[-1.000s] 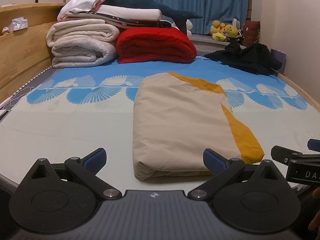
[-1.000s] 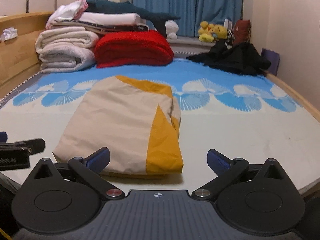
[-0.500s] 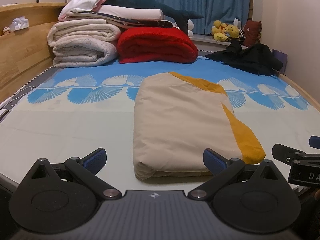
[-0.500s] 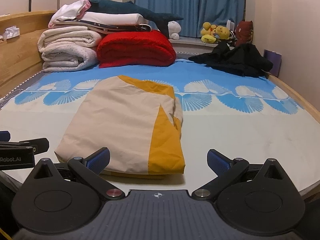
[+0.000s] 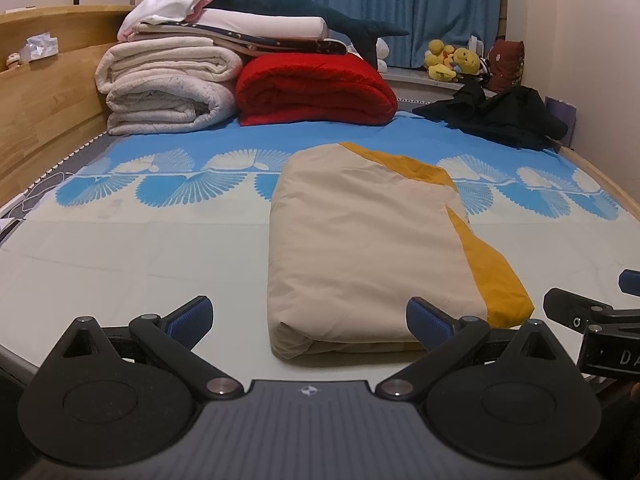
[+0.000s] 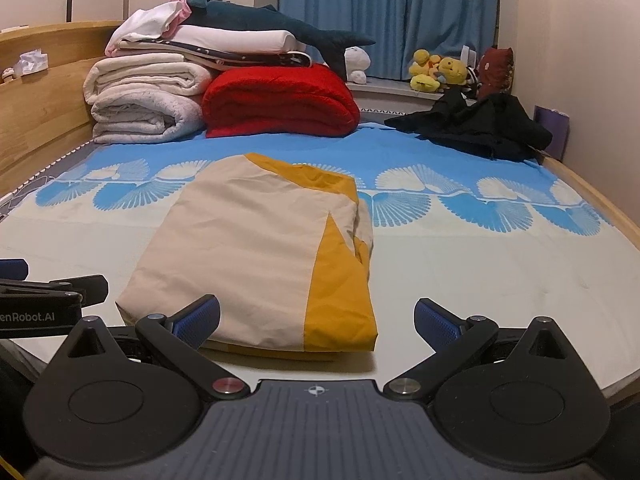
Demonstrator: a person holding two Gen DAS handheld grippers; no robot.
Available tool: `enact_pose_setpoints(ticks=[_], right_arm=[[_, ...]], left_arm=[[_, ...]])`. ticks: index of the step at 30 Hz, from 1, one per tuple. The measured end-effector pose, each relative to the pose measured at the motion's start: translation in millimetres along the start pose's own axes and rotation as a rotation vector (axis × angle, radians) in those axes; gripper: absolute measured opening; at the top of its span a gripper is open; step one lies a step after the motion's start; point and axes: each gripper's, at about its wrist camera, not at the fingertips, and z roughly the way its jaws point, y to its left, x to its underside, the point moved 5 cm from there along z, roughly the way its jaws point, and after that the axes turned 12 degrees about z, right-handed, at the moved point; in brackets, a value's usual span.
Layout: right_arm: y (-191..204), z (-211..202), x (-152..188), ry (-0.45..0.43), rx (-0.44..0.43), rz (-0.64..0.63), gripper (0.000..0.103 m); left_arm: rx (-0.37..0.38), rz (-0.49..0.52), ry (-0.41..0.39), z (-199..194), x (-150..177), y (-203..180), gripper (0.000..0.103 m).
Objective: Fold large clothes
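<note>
Nearest in each wrist view are the tools themselves: the left gripper and the right gripper both hang at the foot of the bed with jaws spread wide and nothing between them. Each tool's tip shows at the edge of the other's view.

Just beyond the fingertips lies the folded garment, a cream piece with a mustard-yellow panel along its right side, resting flat on the pale part of the bed sheet. It is already a thick, neat oblong of several layers, with a rounded fold along its left edge and at the near-left corner, so the folding looks close to done; at most one more fold across its length seems left.

The cloth looks thin, smooth and light, soft with no stiffness of its own, and perhaps a little slippery, so the layers may slide apart if only the top one is pinched. A sound hold would be at the two near corners, one per tool, biting through the full stack, the left on the rounded fold, the right on the yellow corner.

Farther back, well apart from it, a red blanket and rolled white blankets are stacked at the headboard, a black garment lies heaped at the far right, and a blue curtain hangs behind
</note>
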Motion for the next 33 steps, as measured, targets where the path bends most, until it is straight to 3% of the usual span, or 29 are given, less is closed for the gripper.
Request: enact_pose_setpoints(ticks=[33], right_arm=[[4.3,1.1,-0.6,-0.002,-0.007,-0.004,0.102]], left_arm=[[0.012,0.009,-0.002,5.4,2.4,1.5,0.103]])
